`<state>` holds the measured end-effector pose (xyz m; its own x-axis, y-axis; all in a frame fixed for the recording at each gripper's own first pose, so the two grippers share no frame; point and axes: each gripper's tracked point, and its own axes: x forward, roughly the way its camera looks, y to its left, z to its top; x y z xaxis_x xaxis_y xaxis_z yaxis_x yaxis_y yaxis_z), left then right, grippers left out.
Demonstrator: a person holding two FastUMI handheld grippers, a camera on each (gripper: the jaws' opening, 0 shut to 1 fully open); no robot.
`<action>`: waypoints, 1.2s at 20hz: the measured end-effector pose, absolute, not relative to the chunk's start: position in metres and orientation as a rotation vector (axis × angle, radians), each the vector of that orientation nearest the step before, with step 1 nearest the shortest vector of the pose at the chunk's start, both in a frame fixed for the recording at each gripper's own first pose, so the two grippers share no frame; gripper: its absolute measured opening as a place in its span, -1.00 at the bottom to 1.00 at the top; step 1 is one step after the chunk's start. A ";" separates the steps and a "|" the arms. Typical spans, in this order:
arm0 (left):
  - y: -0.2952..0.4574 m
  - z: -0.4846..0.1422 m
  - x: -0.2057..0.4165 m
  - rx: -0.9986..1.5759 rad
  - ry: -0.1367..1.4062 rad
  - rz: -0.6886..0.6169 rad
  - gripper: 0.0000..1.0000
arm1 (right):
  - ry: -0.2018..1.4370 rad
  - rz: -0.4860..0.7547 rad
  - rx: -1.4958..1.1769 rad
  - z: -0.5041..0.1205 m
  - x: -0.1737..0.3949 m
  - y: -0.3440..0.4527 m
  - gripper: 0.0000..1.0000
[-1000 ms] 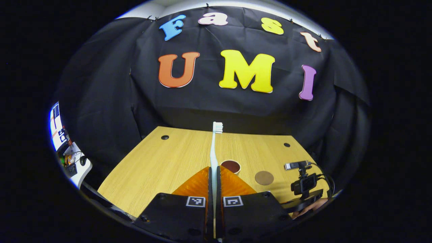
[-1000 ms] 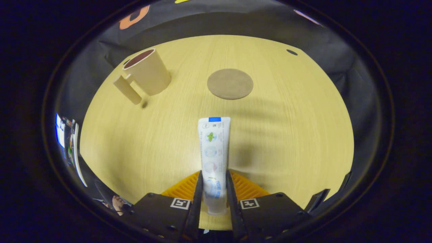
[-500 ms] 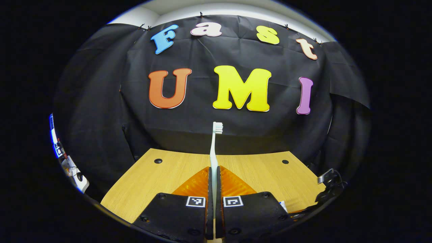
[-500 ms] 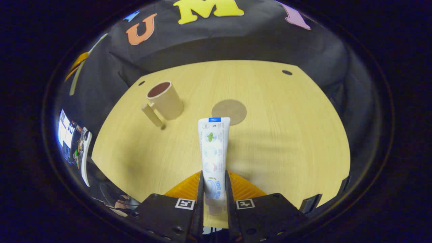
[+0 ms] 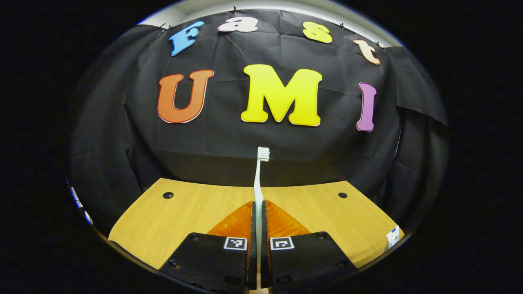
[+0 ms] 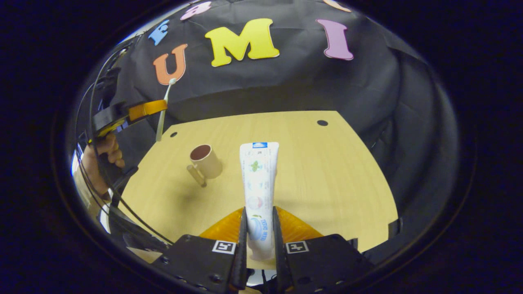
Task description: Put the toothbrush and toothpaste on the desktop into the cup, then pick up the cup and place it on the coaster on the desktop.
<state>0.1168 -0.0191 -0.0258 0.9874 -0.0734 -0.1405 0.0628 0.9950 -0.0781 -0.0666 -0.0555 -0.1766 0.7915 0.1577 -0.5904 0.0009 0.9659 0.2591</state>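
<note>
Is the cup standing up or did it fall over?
Standing up. In the right gripper view, the cup sits on the desk, its open mouth facing up.

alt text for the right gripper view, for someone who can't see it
The right hand-held gripper is shut on a toothpaste tube held above a wooden desktop. A handled cup stands empty on the desk. At far left, a hand holds the left hand-held gripper, which clamps a toothbrush.

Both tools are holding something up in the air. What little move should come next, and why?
Probably carry the toothbrush, clamped in the left gripper, over the empty cup and lower it, since the cup stands upright and open.
</note>
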 end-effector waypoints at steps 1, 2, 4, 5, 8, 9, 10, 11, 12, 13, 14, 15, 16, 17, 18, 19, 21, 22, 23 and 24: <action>-0.022 -0.028 0.123 -0.070 0.136 -0.074 -0.87 | 0.665 0.069 0.253 -0.179 -0.075 -0.060 -0.37; -0.026 -0.031 0.128 -0.070 0.131 -0.082 -0.87 | 0.678 0.050 0.254 -0.184 -0.080 -0.065 -0.37; -0.032 -0.039 0.137 -0.062 0.133 -0.094 -0.87 | 0.696 0.009 0.267 -0.190 -0.088 -0.077 -0.37; -0.033 -0.045 0.140 -0.055 0.140 -0.093 -0.87 | 0.701 -0.011 0.281 -0.192 -0.091 -0.082 -0.41; -0.036 -0.058 0.148 -0.034 0.134 -0.094 -0.86 | 0.715 -0.059 0.299 -0.196 -0.095 -0.093 -0.41; -0.037 -0.063 0.150 -0.027 0.134 -0.097 -0.86 | 0.722 -0.062 0.301 -0.195 -0.096 -0.092 -0.41; -0.037 -0.069 0.151 -0.022 0.135 -0.095 -0.85 | 0.729 -0.063 0.298 -0.197 -0.095 -0.092 -0.41; -0.036 -0.077 0.151 -0.021 0.138 -0.093 -0.85 | 0.732 -0.062 0.292 -0.198 -0.095 -0.092 -0.41; -0.037 -0.084 0.151 -0.024 0.141 -0.094 -0.84 | 0.736 -0.058 0.284 -0.202 -0.096 -0.092 -0.41; -0.038 -0.090 0.152 -0.030 0.143 -0.097 -0.84 | 0.740 -0.054 0.277 -0.204 -0.096 -0.092 -0.41; -0.037 -0.094 0.152 -0.032 0.141 -0.092 -0.84 | 0.745 -0.048 0.269 -0.206 -0.096 -0.092 -0.41; -0.035 -0.099 0.154 -0.036 0.139 -0.081 -0.84 | 0.748 -0.042 0.264 -0.207 -0.095 -0.091 -0.41; -0.034 -0.102 0.156 -0.042 0.137 -0.072 -0.84 | 0.751 -0.036 0.259 -0.208 -0.094 -0.090 -0.41; -0.034 -0.106 0.156 -0.047 0.142 -0.071 -0.84 | 0.757 -0.029 0.253 -0.208 -0.093 -0.089 -0.41; -0.032 -0.110 0.157 -0.049 0.149 -0.058 -0.82 | 0.759 -0.022 0.244 -0.209 -0.091 -0.087 -0.41; -0.031 -0.114 0.158 -0.051 0.158 -0.055 -0.82 | 0.759 -0.015 0.237 -0.208 -0.089 -0.085 -0.41; -0.031 -0.118 0.157 -0.061 0.176 -0.060 -0.82 | 0.761 -0.003 0.224 -0.206 -0.083 -0.082 -0.37; -0.030 -0.119 0.155 -0.064 0.182 -0.061 -0.81 | 0.760 0.002 0.219 -0.206 -0.081 -0.082 -0.36; -0.031 -0.119 0.153 -0.072 0.180 -0.072 -0.82 | 0.759 0.008 0.216 -0.205 -0.078 -0.080 -0.41; -0.032 -0.118 0.151 -0.077 0.180 -0.073 -0.82 | 0.760 0.013 0.214 -0.205 -0.075 -0.078 -0.41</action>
<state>0.1513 -0.0323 -0.1177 0.9812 -0.0789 -0.1759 0.0651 0.9944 -0.0830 -0.0752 -0.0777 -0.2046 0.7255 0.0888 -0.6824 0.0657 0.9782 0.1972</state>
